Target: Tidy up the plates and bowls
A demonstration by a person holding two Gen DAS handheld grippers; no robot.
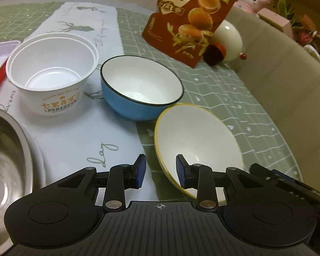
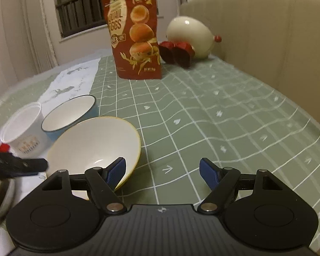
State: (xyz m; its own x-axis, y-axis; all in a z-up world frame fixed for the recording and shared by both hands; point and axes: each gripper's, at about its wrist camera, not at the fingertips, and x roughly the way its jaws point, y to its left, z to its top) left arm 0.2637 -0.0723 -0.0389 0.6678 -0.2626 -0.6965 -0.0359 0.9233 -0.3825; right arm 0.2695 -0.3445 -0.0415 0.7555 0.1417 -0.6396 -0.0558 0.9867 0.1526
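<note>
The tilted, yellow-rimmed white ceramic bowl (image 1: 197,143) is straddled at its near rim by the half-open left gripper (image 1: 161,171), unclamped. The right gripper (image 2: 162,173) is spread wide, holding nothing, the bowl beside its left finger.

The yellow-rimmed bowl (image 1: 197,140) and blue bowl (image 1: 141,87) look like glazed ceramic, smooth and softly glossy. The white cup (image 1: 51,72) seems matt plastic. The steel bowl (image 1: 4,155) is shiny metal. The tablecloth (image 2: 213,117) looks matt cloth; the pouch (image 2: 136,36) is glossy foil.
</note>
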